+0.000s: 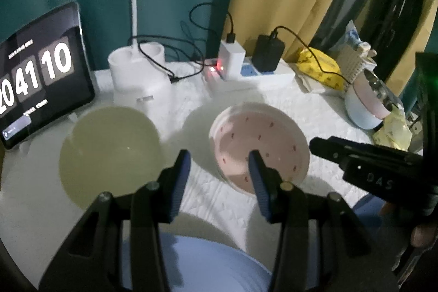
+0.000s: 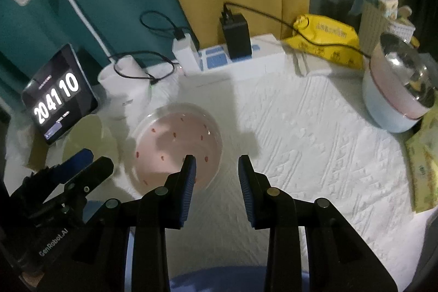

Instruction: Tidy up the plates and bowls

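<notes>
A pink plate with small red marks (image 1: pixel 257 144) lies on the white cloth; it also shows in the right wrist view (image 2: pixel 178 144). A pale green plate (image 1: pixel 109 152) lies to its left, also seen in the right wrist view (image 2: pixel 90 141). A light blue plate (image 1: pixel 208 264) sits at the near edge under the grippers. My left gripper (image 1: pixel 219 163) is open and empty, above the gap between the green and pink plates. My right gripper (image 2: pixel 217 164) is open and empty, just right of the pink plate's near rim. A pink and blue metal-lined bowl (image 2: pixel 399 92) stands at the far right.
A tablet showing a clock (image 1: pixel 41 73) leans at the left. A white lamp base (image 1: pixel 139 73), a power strip with chargers and cables (image 1: pixel 246 67), a yellow packet (image 2: pixel 325 37) and a yellow cloth (image 2: pixel 424 155) line the back and right.
</notes>
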`<state>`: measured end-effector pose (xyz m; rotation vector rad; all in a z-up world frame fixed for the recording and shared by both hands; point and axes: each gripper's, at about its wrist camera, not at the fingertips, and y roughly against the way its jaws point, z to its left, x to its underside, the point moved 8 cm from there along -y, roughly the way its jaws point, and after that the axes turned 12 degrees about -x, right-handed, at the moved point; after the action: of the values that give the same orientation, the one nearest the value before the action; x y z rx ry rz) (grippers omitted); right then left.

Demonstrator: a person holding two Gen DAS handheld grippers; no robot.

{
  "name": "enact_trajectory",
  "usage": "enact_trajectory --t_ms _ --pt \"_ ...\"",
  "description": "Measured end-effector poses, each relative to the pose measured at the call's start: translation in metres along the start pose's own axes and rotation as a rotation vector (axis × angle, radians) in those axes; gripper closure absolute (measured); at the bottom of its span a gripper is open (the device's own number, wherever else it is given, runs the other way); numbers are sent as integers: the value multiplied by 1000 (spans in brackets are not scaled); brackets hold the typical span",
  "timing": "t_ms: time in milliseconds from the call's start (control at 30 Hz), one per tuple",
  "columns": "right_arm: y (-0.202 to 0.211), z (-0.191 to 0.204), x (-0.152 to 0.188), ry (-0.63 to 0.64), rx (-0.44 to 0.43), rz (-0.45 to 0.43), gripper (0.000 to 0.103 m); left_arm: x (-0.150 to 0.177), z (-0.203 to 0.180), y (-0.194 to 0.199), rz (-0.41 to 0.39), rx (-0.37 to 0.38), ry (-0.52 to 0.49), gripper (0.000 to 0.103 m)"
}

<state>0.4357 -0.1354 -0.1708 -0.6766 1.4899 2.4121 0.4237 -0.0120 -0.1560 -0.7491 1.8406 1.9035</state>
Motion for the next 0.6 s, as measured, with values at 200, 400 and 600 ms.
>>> enact_trajectory --t_ms 200,400,600 --pt "-25 -4 1 -25 1 54 69 7 -4 -22 57 4 -9 57" --pt "-37 -5 5 -32 -7 87 69 15 -13 -38 100 9 -36 57" --pt "-45 -7 10 -38 -18 110 70 17 -19 -48 117 10 -53 58"
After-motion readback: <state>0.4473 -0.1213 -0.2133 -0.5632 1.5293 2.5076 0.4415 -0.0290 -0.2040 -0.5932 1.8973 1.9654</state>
